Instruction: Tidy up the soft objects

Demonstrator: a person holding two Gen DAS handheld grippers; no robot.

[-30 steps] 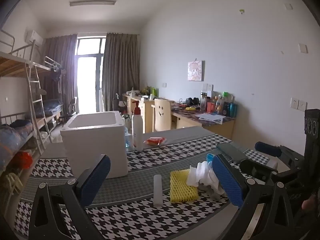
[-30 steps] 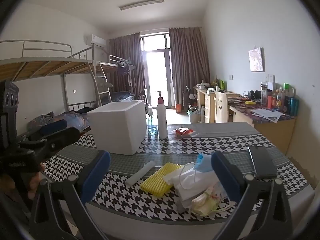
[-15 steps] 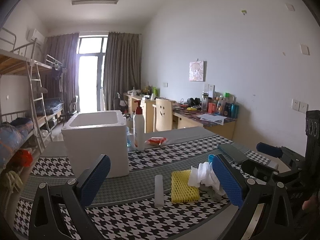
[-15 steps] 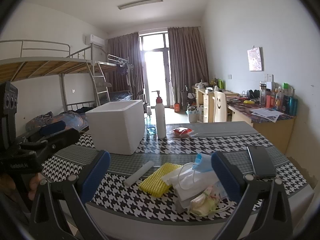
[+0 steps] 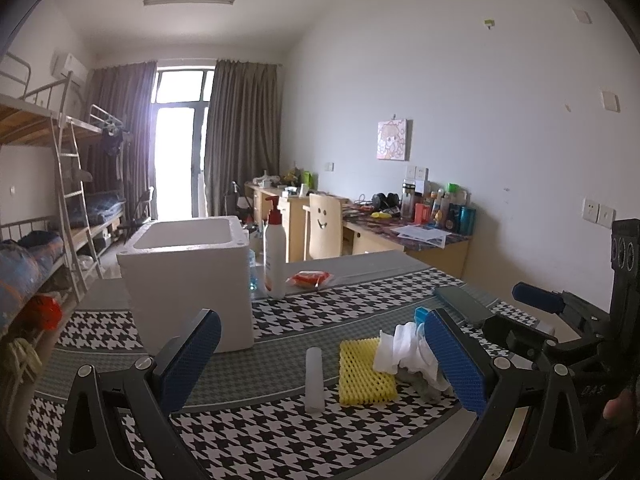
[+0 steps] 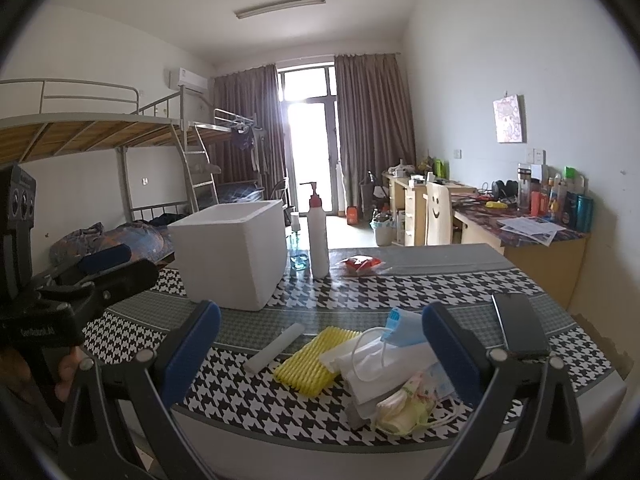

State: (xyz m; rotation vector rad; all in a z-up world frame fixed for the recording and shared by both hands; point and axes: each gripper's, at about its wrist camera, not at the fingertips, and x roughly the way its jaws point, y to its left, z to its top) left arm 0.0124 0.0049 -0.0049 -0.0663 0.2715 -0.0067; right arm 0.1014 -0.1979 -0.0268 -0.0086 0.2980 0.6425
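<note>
Left wrist: foam box (image 5: 188, 280) looms nearer.

Legible markings are few. The body of the left tongs (image 6: 52, 330), seen from the right wrist view, carries small pale lettering, too blurred to read with certainty. No other text is readable.

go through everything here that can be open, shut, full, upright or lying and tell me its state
Left tongs: open, empty.
Right tongs: open, empty.
Foam box: lidless, upright.
Pump bottle: upright.
Foam tube: lying flat.
Yellow netting: flat.
Masks: heaped.
Phone: flat.
</note>
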